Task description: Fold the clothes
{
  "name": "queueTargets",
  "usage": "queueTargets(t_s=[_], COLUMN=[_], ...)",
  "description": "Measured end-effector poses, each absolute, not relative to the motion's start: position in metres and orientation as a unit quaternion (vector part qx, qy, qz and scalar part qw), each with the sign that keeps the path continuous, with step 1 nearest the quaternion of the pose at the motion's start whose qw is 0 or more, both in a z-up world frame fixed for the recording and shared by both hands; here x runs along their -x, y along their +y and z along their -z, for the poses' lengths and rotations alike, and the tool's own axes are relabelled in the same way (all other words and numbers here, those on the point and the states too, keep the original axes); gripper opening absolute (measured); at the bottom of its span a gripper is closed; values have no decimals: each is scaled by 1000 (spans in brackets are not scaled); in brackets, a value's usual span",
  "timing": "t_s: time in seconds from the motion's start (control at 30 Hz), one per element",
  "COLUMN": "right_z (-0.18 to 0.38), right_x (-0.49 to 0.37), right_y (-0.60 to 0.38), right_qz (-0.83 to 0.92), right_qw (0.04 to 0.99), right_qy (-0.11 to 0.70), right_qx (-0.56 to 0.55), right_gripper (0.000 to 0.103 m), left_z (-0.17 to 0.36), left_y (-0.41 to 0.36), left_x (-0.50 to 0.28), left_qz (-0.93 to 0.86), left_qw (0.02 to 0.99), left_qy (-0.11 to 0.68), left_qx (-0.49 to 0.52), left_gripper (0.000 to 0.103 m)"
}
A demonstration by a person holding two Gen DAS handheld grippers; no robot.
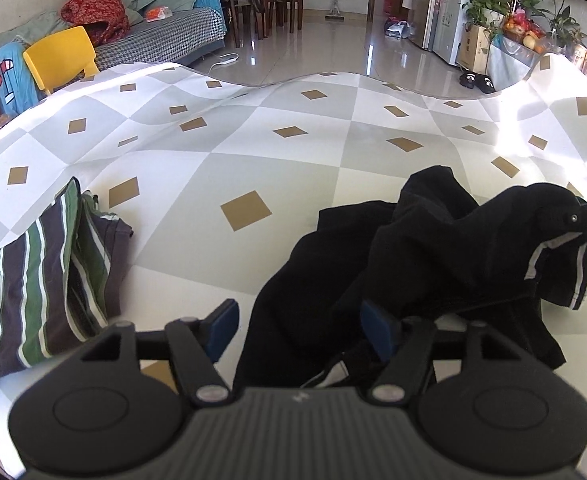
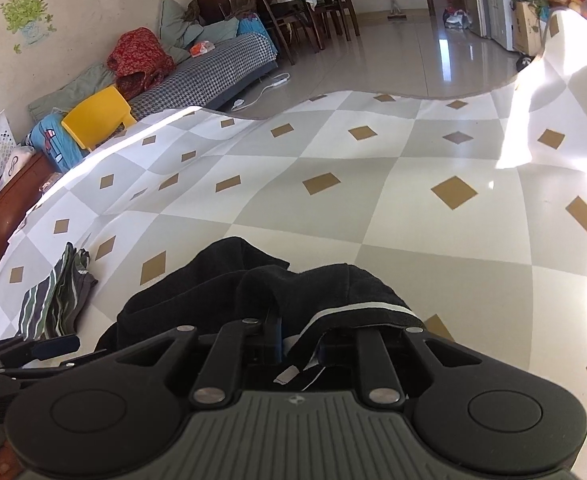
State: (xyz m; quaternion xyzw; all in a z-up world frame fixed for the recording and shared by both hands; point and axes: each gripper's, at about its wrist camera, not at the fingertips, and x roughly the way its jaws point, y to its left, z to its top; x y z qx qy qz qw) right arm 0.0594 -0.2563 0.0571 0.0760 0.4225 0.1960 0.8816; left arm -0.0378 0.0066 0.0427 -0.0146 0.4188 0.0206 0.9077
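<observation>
Behind the worktop (image 1: 253, 128) runs a sunlit living room with a houndstooth sofa and a yellow chair; the worktop's cloth is checked in grey and white with tan diamonds. On it lies a crumpled black garment (image 1: 413, 248) with white-striped trim, and in the left wrist view its long axis runs roughly from 7 o'clock to 2 o'clock. The left gripper (image 1: 299, 330) has its fingers spread open, with the garment's near end lying between them but not pinched. The right gripper (image 2: 299, 340) is nearly closed on the striped hem, which drapes over its fingers (whether the pads truly clamp it is hard to tell). A folded green-striped shirt (image 1: 33, 288) sits apart at 9 o'clock. Likely the left, nearer the loose end, must regrip next.
</observation>
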Motion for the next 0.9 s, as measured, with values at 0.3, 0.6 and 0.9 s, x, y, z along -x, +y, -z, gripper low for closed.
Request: queueTargets(t_s=[0.3, 0.6, 0.9], right_z=[-45, -39, -33], right_x=[-61, -57, -62], right_y=[-268, -263, -256], right_qz=[-196, -203, -205], right_qw=[852, 847, 845], right_qy=[475, 482, 483], right_qx=[-102, -93, -101], right_gripper=[47, 48, 48], left_z=[-24, -15, -4], left_y=[-10, -16, -20], left_x=[48, 49, 45], left_qz=[17, 6, -2], left_qw=[905, 904, 900], left_qy=[423, 423, 428], left_qx=[-36, -62, -80], left_gripper=[85, 86, 76])
